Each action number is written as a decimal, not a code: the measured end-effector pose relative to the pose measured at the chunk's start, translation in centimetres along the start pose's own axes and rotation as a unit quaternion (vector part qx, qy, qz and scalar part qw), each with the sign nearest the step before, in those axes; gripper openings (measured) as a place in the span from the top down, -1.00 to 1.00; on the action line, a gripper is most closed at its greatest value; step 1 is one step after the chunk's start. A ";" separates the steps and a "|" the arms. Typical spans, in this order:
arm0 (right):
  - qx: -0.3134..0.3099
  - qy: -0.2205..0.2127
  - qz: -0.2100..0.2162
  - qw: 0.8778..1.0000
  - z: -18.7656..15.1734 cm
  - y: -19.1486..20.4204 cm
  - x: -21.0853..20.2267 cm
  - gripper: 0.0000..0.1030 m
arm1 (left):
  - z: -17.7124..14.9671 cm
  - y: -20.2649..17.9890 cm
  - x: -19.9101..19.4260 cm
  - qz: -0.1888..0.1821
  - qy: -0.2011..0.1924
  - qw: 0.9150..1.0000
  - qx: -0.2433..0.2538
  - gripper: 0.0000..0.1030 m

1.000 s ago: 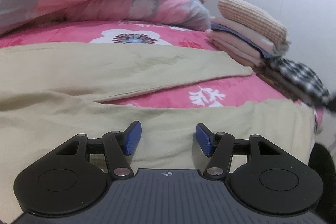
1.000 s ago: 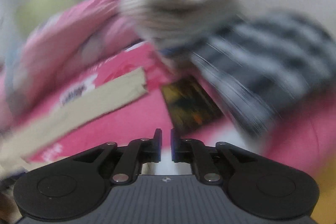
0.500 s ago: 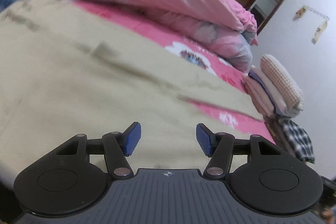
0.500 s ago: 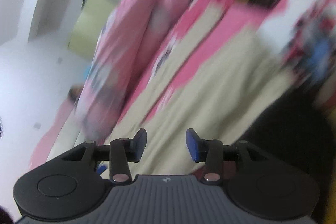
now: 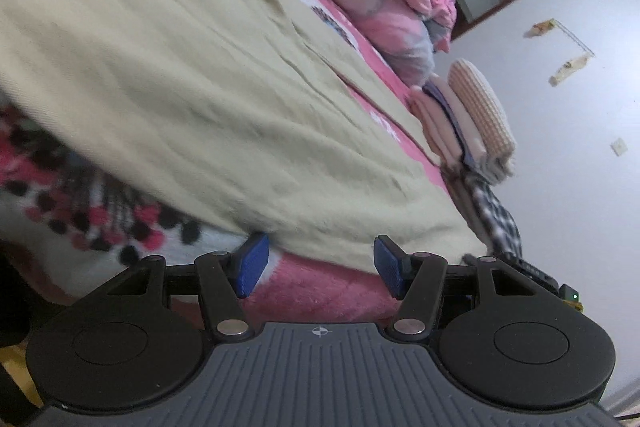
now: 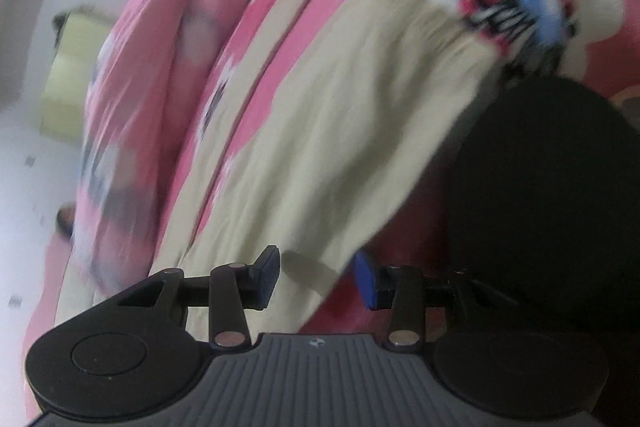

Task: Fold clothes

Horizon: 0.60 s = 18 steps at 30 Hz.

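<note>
Both cameras have swung down since a second ago, and the right gripper (image 6: 316,277), then closed, now gapes like the left gripper (image 5: 316,267), both empty at the near edge of the beige trousers (image 5: 200,99) spread flat on the pink bedsheet (image 5: 332,287): soft, limp cloth, best pinched at that edge.

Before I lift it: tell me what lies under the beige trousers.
Under the beige trousers shows the pink floral bedsheet, and at the near edge a white patterned blanket. Anything beneath their middle is covered.

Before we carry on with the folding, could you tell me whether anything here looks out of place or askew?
Nothing looks damaged or spilled. The beige garment lies spread but wrinkled on the bed, its near edge uneven. The folded stack beyond it looks tidy.
</note>
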State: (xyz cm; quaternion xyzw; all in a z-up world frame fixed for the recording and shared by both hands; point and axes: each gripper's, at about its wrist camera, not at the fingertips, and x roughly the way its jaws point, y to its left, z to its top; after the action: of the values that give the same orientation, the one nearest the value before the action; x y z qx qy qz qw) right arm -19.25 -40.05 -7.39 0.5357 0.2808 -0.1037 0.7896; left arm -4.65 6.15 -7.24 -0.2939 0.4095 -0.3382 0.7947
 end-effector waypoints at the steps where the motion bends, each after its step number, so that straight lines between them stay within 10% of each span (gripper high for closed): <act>1: 0.003 -0.014 -0.003 1.000 0.1 -0.2 -0.2 0.16 | 0.0 0.1 0.0 -0.002 0.000 1.000 -0.001 -0.13; 9: 0.047 -0.098 -0.007 0.994 1.3 -3.3 -1.8 0.33 | -0.4 0.6 0.4 -0.018 -0.006 1.000 -0.008 -0.13; 12: 0.040 -0.122 0.007 0.992 1.7 -3.7 -2.8 0.95 | -0.3 0.4 0.4 -0.016 -0.006 1.000 -0.007 -0.12; 18: -0.053 -0.143 0.001 0.988 1.1 -0.1 -6.6 0.96 | -0.1 -0.4 0.3 -0.017 -0.007 1.000 0.007 -0.07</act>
State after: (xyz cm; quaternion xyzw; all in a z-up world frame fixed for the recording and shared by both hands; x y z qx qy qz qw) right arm -24.36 -42.02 -3.51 0.4735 0.1693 -0.1633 0.8488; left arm -4.72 5.70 -7.10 -0.2974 0.3963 -0.3527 0.7938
